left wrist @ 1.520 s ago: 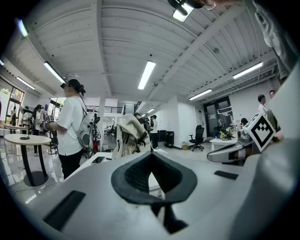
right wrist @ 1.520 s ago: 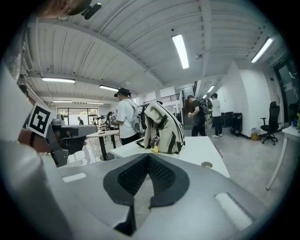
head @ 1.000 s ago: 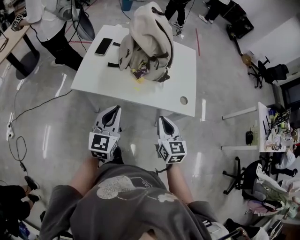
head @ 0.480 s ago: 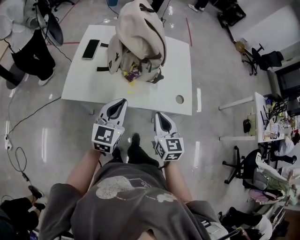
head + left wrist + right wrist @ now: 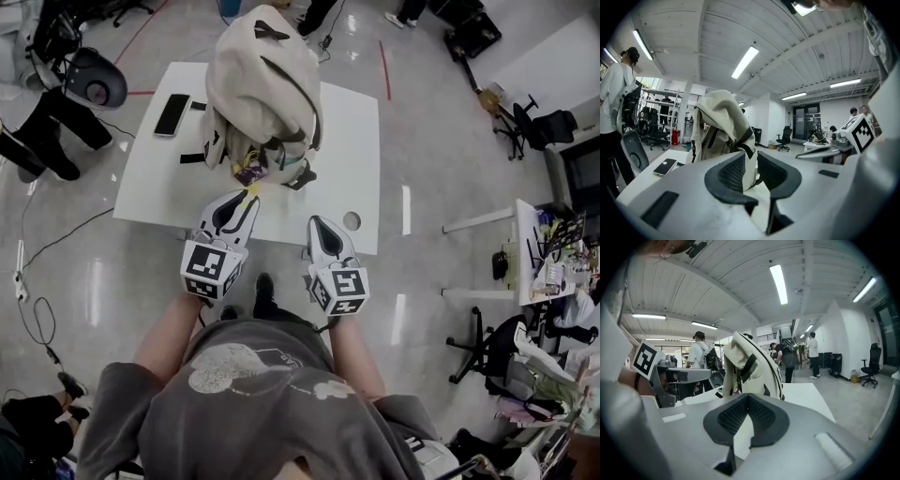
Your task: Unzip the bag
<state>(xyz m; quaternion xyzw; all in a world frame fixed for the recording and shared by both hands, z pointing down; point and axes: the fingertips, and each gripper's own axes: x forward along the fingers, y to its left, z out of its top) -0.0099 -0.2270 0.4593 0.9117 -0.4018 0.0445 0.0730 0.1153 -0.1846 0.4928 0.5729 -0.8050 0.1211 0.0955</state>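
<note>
Cream bag [image 5: 262,84] stands upright on the white surface [image 5: 352,141] (the colourful item [image 5: 249,172] at its base, perhaps a label, is unreadable). Left claw [image 5: 248,199], empty, has just been opening; right claw [image 5: 315,223] is closed and empty.

White rectangular counter [image 5: 352,131] in the upper middle of the head view, on a glossy grey floor [image 5: 441,169], cream bag [image 5: 262,84] upright at its middle, dark phone [image 5: 172,114] flat near its upper left corner, round port [image 5: 352,220] near its lower right edge
</note>
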